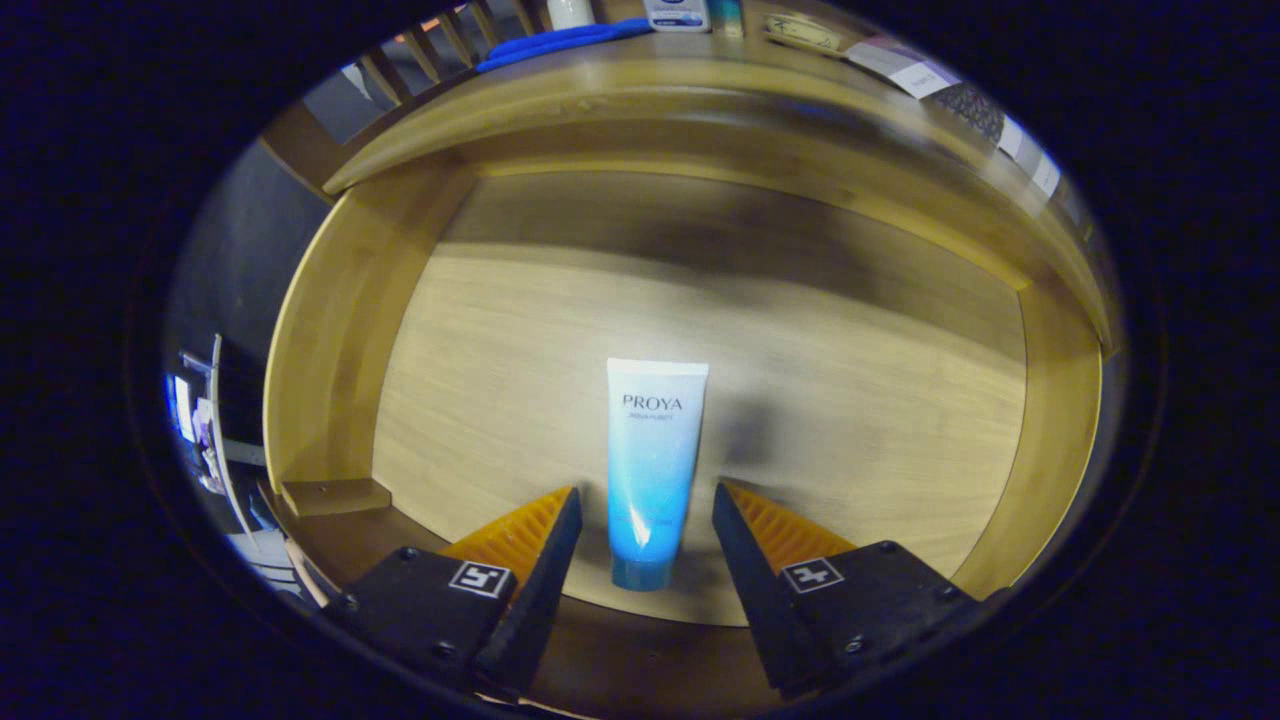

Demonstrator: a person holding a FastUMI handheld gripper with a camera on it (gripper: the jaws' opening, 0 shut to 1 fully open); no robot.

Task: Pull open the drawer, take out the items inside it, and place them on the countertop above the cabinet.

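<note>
The wooden drawer [330, 330] stands pulled open, and I look down into it. A white-to-blue cosmetic tube [652, 470] lies flat on the drawer's floor, cap end toward me. My gripper [646, 500] is open, its two fingers to either side of the tube's lower half with a gap on each side, neither touching it. The countertop [640, 85] of the cabinet runs above the drawer.
On the countertop lie a blue cloth [560, 42], a white container [678, 14] and some flat packets [900, 62] toward the right. The drawer's floor around the tube is bare wood. Chair slats [420, 55] show beyond the counter's left end.
</note>
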